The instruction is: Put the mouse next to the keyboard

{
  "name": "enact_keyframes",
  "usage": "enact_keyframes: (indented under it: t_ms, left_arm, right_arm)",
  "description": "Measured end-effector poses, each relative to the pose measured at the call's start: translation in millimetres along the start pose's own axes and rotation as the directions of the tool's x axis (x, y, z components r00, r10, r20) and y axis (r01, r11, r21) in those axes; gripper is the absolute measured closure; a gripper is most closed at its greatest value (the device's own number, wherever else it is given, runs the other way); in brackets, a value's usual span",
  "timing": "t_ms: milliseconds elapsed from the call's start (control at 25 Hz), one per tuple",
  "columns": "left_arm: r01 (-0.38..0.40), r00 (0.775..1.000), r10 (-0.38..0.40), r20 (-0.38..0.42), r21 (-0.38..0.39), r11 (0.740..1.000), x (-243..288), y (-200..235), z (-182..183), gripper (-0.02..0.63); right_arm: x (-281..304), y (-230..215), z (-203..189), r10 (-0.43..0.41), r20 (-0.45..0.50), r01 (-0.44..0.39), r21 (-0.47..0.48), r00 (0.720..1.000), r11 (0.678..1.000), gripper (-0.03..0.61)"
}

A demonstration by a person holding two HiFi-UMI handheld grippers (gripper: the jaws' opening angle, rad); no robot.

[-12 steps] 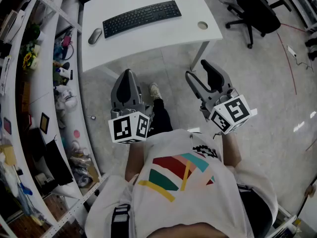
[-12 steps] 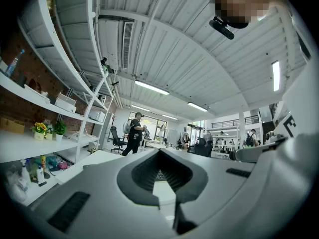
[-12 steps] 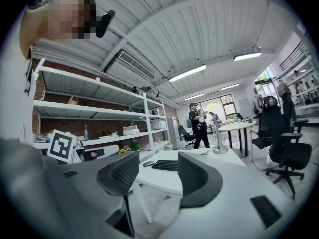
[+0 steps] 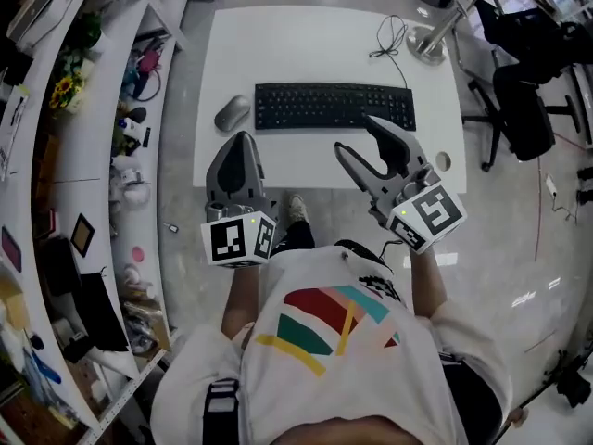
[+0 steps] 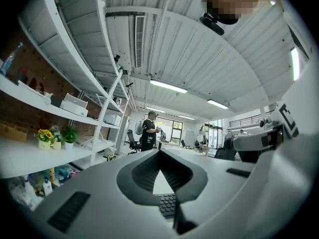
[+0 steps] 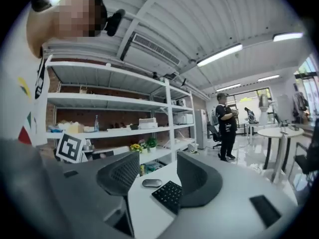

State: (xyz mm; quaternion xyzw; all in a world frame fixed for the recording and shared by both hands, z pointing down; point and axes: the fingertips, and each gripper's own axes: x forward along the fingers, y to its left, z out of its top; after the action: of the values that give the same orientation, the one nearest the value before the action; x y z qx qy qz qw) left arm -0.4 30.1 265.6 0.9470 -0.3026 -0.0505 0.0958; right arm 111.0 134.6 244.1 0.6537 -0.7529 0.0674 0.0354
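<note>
A grey mouse (image 4: 233,112) lies on the white table (image 4: 278,44), just off the left end of a black keyboard (image 4: 334,107). My left gripper (image 4: 239,152) is held at the table's front edge, below the mouse, shut and empty. In the left gripper view its tips (image 5: 159,152) meet, with keyboard keys (image 5: 167,203) showing through the gap below them. My right gripper (image 4: 359,135) stands open and empty over the table's front, just below the keyboard's right half. The right gripper view shows its jaws (image 6: 157,171) apart, framing the mouse (image 6: 151,183) and keyboard (image 6: 168,194) ahead.
Cluttered white shelves (image 4: 83,156) run along the left. Office chairs (image 4: 523,100) stand to the right. A cable (image 4: 389,37) and a metal stand base (image 4: 431,43) sit at the table's far right, a round grommet (image 4: 443,161) near its front right corner. A person (image 6: 225,126) stands far off.
The table has come much closer. Both grippers, earlier held over the floor short of it, now reach its front edge. Neither gripper's jaws have changed.
</note>
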Motion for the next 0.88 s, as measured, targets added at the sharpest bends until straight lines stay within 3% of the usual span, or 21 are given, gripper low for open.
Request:
enact_keyframes:
  t_ms: [80, 160, 240, 360, 520, 640, 760, 840, 880]
  left_arm:
    - [-0.056, 0.998, 0.056, 0.0, -0.009, 0.998, 21, 32, 2, 0.568]
    - [-0.125, 0.992, 0.125, -0.007, -0.022, 0.992, 33, 61, 2, 0.568]
    - [-0.201, 0.979, 0.201, -0.021, -0.04, 0.979, 37, 85, -2, 0.568]
    - [-0.301, 0.953, 0.298, -0.049, -0.068, 0.951, 35, 114, -14, 0.568]
    - [-0.378, 0.925, 0.373, -0.068, -0.084, 0.922, 32, 146, -31, 0.568]
    - [-0.449, 0.893, 0.443, -0.075, -0.104, 0.888, 25, 169, -46, 0.568]
    - [-0.54, 0.841, 0.531, -0.101, -0.15, 0.828, 9, 188, -66, 0.568]
    - [-0.572, 0.82, 0.561, -0.11, -0.163, 0.804, 0, 203, -74, 0.568]
    - [-0.58, 0.814, 0.569, -0.111, -0.165, 0.798, -4, 211, -77, 0.568]
  right_arm:
    - [48, -1, -4, 0.08, -0.08, -0.09, -0.131, 0.994, 0.987, 0.341]
    - [92, 6, -14, 0.162, -0.189, -0.211, -0.282, 0.969, 0.936, 0.341]
    - [129, 16, -28, 0.248, -0.299, -0.355, -0.389, 0.921, 0.85, 0.341]
    - [183, 29, -58, 0.334, -0.443, -0.537, -0.493, 0.832, 0.684, 0.339]
    - [245, 38, -116, 0.366, -0.639, -0.73, -0.515, 0.677, 0.449, 0.339]
    - [271, 44, -160, 0.369, -0.769, -0.852, -0.443, 0.521, 0.28, 0.339]
    - [283, 45, -201, 0.318, -0.874, -0.93, -0.351, 0.367, 0.107, 0.339]
    - [297, 47, -221, 0.261, -0.912, -0.947, -0.32, 0.317, 0.032, 0.339]
    - [305, 49, -227, 0.245, -0.92, -0.95, -0.311, 0.305, 0.016, 0.339]
